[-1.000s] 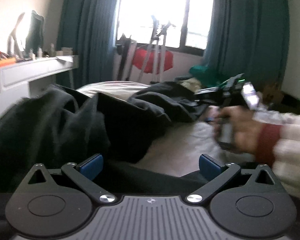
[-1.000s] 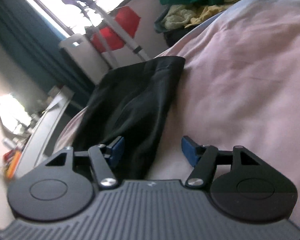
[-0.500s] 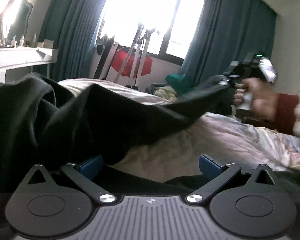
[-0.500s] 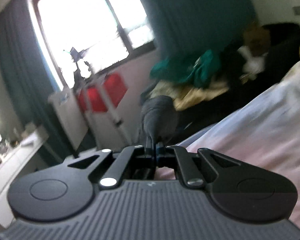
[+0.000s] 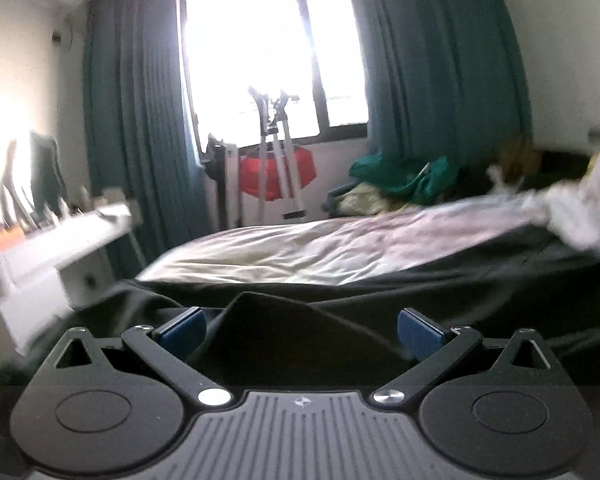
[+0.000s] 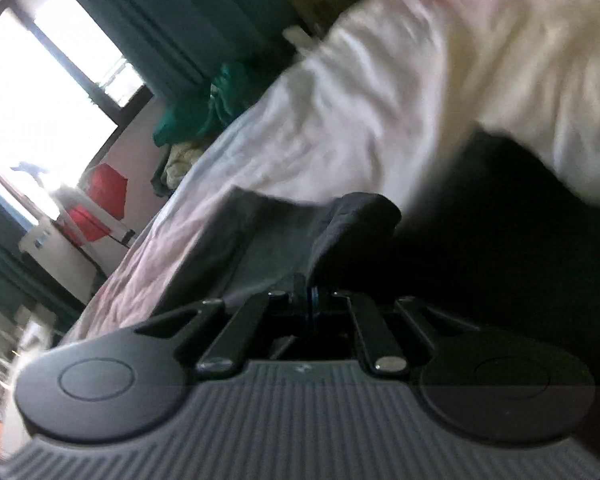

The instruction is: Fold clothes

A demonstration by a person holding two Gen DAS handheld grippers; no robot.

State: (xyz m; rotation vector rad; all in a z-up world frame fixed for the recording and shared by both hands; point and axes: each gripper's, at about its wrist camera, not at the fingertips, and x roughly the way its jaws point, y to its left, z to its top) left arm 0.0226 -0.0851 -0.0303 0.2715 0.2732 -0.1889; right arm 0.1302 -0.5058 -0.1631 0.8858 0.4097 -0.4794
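A black garment (image 5: 440, 280) lies stretched across the near part of the bed in the left wrist view, and a raised fold of it stands between the blue pads of my left gripper (image 5: 300, 326), which is open. In the right wrist view my right gripper (image 6: 313, 294) is shut on a dark grey edge of the same black garment (image 6: 340, 220), which bunches up just beyond the fingertips. A darker mass of that cloth fills the right side of this view. The right gripper itself does not show in the left wrist view.
The bed (image 5: 300, 248) has a pale wrinkled sheet. A white desk (image 5: 60, 240) stands at the left. Beyond the bed's end are a metal stand with a red item (image 5: 276, 176) and a pile of green and yellow clothes (image 5: 400, 184) under the window.
The right gripper shut on the garment's edge and pulled it out to the right and down onto the bed. The heaped cloth in front of the left gripper has flattened.
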